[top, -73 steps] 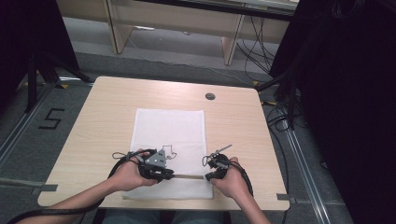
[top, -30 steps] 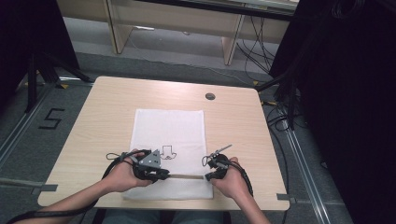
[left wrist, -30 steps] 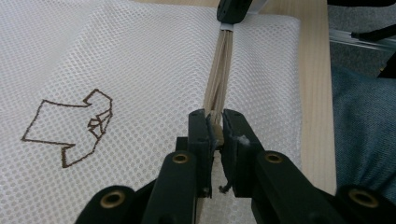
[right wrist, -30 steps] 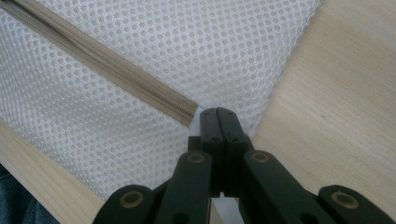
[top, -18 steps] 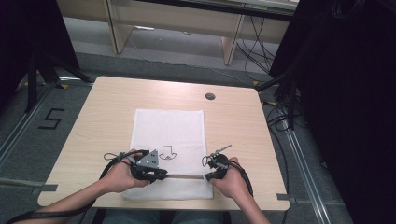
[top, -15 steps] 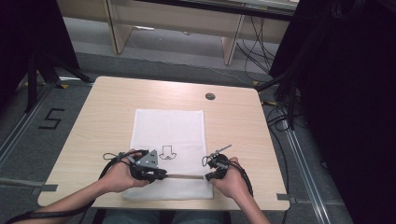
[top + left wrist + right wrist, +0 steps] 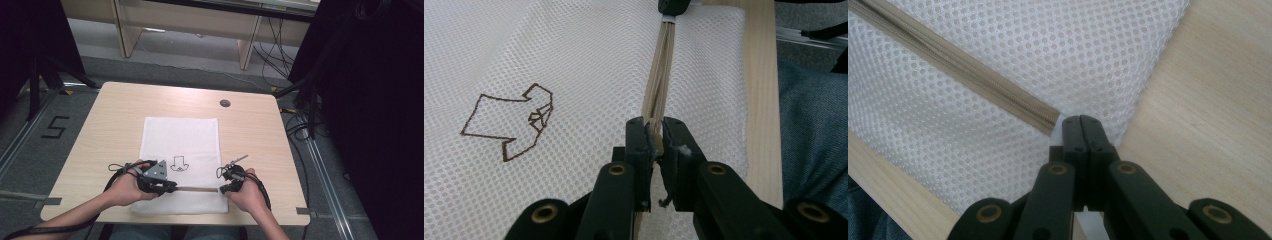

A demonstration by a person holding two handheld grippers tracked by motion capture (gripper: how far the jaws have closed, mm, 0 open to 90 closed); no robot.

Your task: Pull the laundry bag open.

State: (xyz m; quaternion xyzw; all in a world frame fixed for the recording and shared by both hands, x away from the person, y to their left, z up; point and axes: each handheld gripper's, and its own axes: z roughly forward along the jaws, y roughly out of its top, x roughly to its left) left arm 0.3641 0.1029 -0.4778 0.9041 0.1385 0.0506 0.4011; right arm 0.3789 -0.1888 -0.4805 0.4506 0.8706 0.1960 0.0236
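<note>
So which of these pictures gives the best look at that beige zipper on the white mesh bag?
The left gripper view: the zipper runs straight up from the left hand-held gripper, shut on it, teeth visible. The right gripper view shows one end of it crossing the mesh bag. The high view shows only a thin dark line.

A recording lab: a bare wooden table, taped floor marking, loose cables, black curtains.

A pale wooden table stands on grey floor, with a wooden desk behind.
</note>
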